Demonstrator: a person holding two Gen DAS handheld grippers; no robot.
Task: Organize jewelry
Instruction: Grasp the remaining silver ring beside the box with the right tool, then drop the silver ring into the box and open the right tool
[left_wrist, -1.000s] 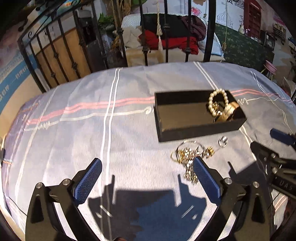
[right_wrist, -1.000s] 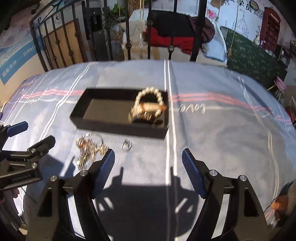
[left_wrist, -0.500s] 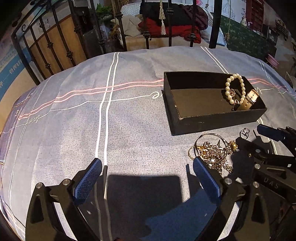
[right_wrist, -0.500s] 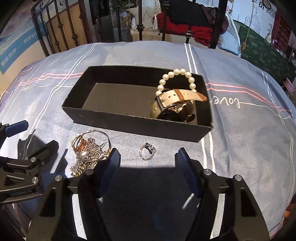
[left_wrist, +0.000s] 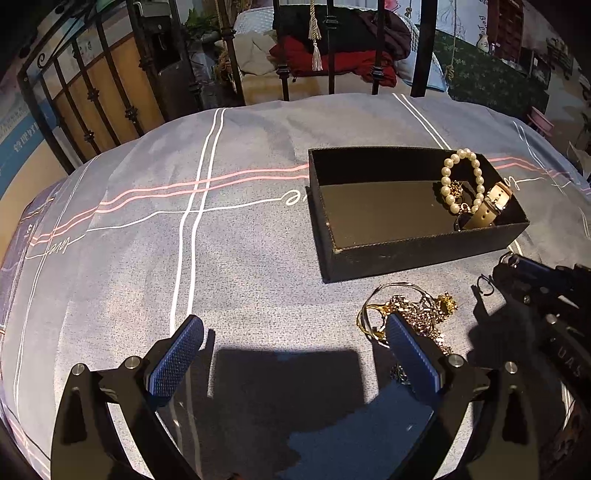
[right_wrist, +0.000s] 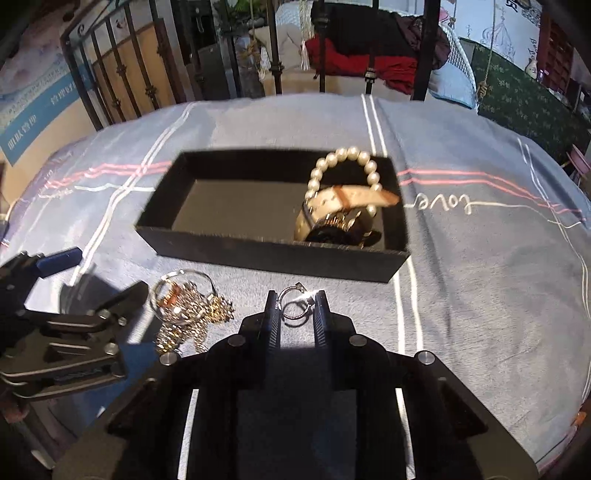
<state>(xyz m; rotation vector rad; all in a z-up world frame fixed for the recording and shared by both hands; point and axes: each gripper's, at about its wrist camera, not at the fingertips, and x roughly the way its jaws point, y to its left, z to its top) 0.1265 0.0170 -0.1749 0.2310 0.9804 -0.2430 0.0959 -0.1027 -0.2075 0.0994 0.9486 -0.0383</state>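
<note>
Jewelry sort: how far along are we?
Done: pearl bracelet and watch sit in the black box. In hand: right gripper has just been closing, the silver ring between its pads. Left: the gold chain tangle on the bedspread; left gripper open, empty.

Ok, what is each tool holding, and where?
Right tool has just closed on the silver ring, pinching its band's sides. Left tool holds nothing.

The sheet (left_wrist: 258, 229) is matt woven cloth, grey with printed stripes. The box (left_wrist: 424, 254) looks like matt black card, finely grained. The pearls (right_wrist: 347, 157) are glossy; the strap (right_wrist: 354, 197) is smooth pale leather. The chains (right_wrist: 188, 314) and ring (right_wrist: 295, 304) are shiny metal. The pads (left_wrist: 173, 358) are knurled blue; the railing (left_wrist: 88, 99) is dull black metal.
</note>
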